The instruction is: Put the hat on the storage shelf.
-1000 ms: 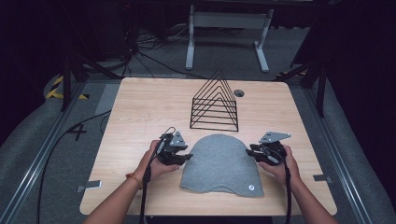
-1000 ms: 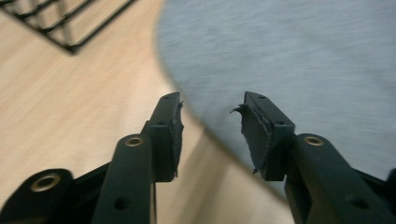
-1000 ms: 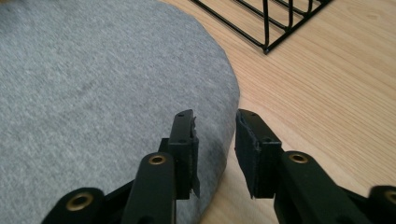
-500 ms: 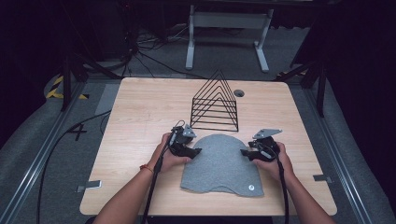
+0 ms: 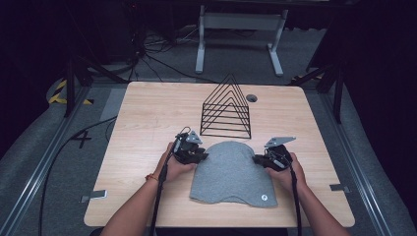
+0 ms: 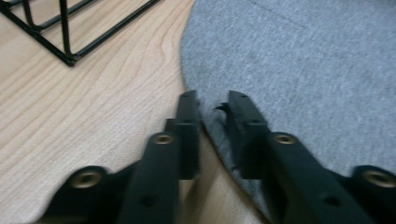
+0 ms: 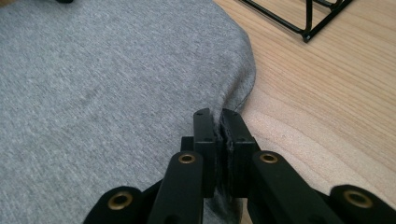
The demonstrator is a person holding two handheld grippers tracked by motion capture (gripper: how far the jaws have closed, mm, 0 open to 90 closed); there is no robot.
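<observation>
Grey knit cap (image 5: 230, 172) lies flat on the wooden bench (image 5: 147, 113), between the two claws. Seen from above, the left claw (image 5: 200, 156) meets the cap's left edge and the right claw (image 5: 256, 159) its right edge; a black wire rack (image 5: 226, 110) stands just beyond both.

Along the left claw (image 6: 212, 105), the jaws have just been closing and stand narrow, the cap's edge (image 6: 303, 70) caught between them.

Along the right claw (image 7: 218, 116), the jaws have just closed, nipping the cap's rim (image 7: 116, 84), bare bench to their right.
</observation>
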